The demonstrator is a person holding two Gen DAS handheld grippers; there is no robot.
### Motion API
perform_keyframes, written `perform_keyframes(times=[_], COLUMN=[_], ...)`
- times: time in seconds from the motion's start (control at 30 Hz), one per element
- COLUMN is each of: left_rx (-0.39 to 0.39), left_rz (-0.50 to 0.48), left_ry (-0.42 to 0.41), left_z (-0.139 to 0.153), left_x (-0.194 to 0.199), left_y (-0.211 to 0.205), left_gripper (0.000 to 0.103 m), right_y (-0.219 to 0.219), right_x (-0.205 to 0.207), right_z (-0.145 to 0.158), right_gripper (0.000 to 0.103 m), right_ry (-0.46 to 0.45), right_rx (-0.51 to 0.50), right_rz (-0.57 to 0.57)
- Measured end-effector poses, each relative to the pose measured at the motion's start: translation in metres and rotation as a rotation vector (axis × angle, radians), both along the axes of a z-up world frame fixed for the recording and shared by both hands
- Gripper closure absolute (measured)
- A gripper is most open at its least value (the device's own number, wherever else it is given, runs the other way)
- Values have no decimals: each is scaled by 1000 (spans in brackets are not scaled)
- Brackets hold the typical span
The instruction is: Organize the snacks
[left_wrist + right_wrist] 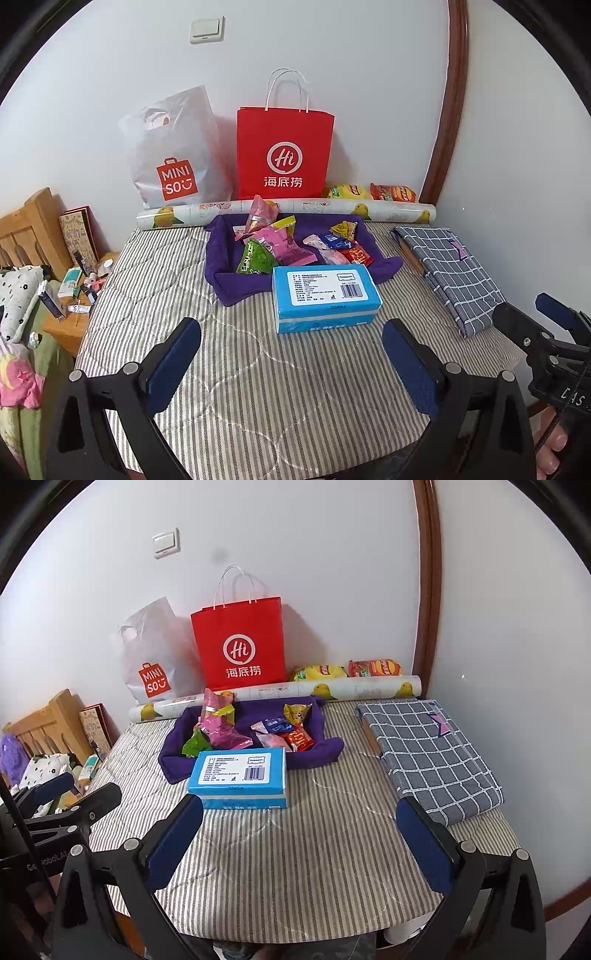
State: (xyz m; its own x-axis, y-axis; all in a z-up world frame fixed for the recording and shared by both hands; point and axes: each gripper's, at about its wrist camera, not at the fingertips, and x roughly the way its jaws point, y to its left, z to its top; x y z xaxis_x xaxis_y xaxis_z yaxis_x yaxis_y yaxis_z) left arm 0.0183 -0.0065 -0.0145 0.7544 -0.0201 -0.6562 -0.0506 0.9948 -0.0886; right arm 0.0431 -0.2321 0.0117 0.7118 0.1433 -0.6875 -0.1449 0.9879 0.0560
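Both tongs hang over the near edge of the striped bench [258, 387], left tongs [291, 363] and right tongs [301, 843] w/ jaws wide apart, nothing btwn them. Snacks [291, 243] sit piled in the purple cloth tray [229, 284] at the far middle (blue tissue box [325, 295] just in front, touching it).

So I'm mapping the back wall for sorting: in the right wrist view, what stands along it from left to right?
White Miniso bag → red paper bag → yellow chip packet → red chip packet.
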Motion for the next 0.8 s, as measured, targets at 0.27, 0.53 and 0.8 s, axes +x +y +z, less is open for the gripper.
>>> perform_keyframes(times=[0.27, 0.53, 0.8], left_rx=[-3, -4, -2], left_rz=[0, 2, -2], left_ry=[-3, -3, -7], left_z=[2, 2, 4], left_x=[-1, -2, -3], left_y=[1, 1, 2], left_gripper=[3, 3, 3], right_y=[-2, -3, -3], right_x=[-1, 0, 1], right_z=[2, 3, 3], right_gripper=[0, 0, 0], right_ry=[-2, -3, -3], right_rx=[5, 2, -2], right_rz=[-1, -2, 1])
